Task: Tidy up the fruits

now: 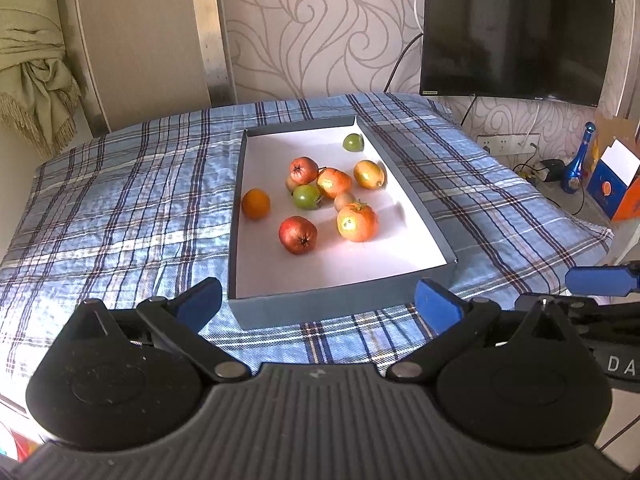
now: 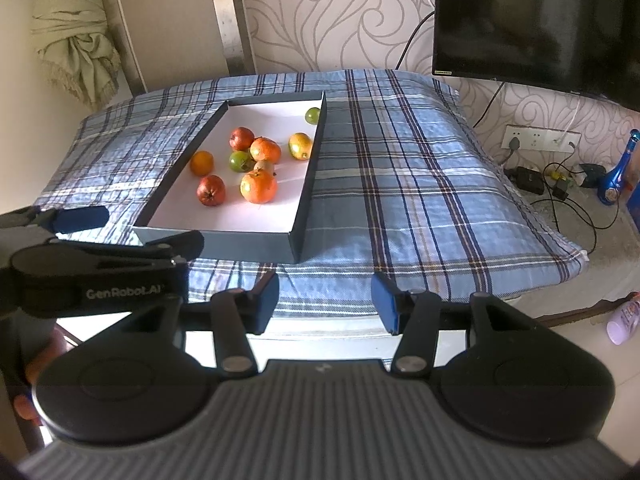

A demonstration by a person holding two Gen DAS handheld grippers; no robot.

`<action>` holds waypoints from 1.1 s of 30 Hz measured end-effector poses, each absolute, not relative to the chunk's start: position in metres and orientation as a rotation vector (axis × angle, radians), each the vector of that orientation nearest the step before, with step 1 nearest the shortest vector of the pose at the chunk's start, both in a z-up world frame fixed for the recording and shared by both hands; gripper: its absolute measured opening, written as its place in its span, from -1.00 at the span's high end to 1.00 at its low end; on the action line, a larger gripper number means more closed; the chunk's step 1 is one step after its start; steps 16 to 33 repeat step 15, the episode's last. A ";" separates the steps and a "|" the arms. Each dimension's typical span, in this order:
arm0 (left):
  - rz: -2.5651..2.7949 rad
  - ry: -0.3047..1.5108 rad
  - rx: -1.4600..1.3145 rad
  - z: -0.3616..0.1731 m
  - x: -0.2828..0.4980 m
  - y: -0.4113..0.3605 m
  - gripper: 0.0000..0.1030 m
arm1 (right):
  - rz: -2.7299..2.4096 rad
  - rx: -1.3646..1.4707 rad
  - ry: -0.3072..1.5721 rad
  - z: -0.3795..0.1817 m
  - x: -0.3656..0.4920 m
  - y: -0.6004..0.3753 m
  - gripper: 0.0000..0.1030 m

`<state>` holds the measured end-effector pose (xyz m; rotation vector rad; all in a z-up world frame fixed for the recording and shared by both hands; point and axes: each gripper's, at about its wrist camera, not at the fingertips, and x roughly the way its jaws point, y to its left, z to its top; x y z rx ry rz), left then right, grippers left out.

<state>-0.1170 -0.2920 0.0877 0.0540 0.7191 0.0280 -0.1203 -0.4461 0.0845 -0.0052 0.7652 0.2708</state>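
Fruits [image 1: 320,196] loose in box [image 1: 416,216]; left gripper [image 1: 318,304] fingers wide apart, right gripper [image 2: 325,300] fingers apart, both empty.

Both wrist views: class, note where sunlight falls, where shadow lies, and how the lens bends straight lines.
Left wrist view: sun lights the box floor, fruits cast short shadows rightward, and the TV edges bow. Right wrist view: the box's right wall throws a dark band on the cloth, the left tool sits in shade, and the corners darken.
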 end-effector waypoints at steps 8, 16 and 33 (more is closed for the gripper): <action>0.027 0.727 0.049 0.089 -0.116 -0.292 -1.00 | 0.272 -0.001 0.764 0.084 -0.120 -0.446 -0.04; 0.003 0.731 0.041 0.088 -0.117 -0.296 -0.99 | 0.270 0.000 0.764 0.084 -0.120 -0.447 -0.04; 0.003 0.731 0.041 0.088 -0.117 -0.296 -0.99 | 0.270 0.000 0.764 0.084 -0.120 -0.447 -0.04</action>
